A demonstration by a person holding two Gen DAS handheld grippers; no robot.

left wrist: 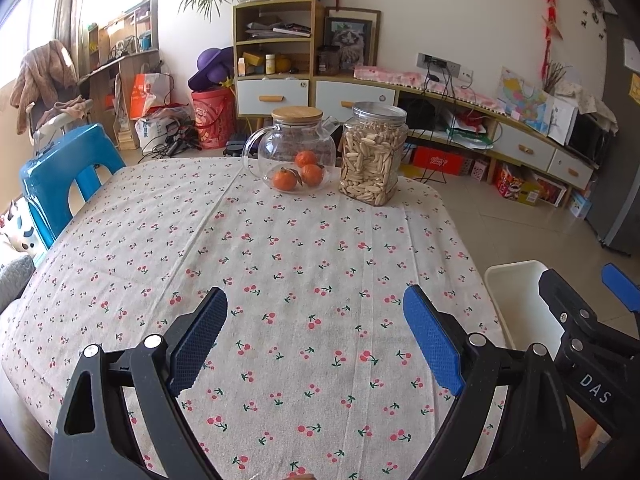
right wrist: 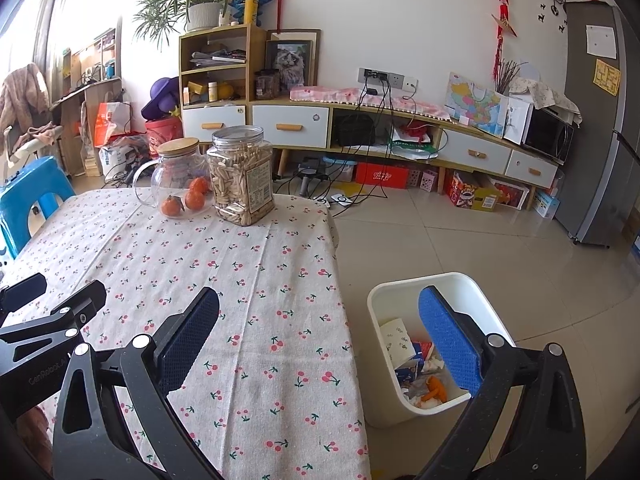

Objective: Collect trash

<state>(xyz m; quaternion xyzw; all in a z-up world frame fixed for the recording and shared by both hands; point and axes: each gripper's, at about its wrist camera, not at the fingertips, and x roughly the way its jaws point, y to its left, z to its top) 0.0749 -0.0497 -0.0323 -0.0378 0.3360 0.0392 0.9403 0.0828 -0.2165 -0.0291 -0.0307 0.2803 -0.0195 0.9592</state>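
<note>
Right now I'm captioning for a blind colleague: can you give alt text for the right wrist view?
An open right gripper hovers over a cherry-print tablecloth and a white bin of trash on the floor. At the table's far end stand a glass teapot, three oranges and a jar.

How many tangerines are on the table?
3, clustered in front of the glass teapot at the table's far end: one front-left, one front-right, one behind them. Others may be hidden.

Matt woven tablecloth (left wrist: 304,264); clear glass teapot (left wrist: 296,152), wooden lid (left wrist: 297,114); glossy white plastic bin (right wrist: 486,300).
</note>
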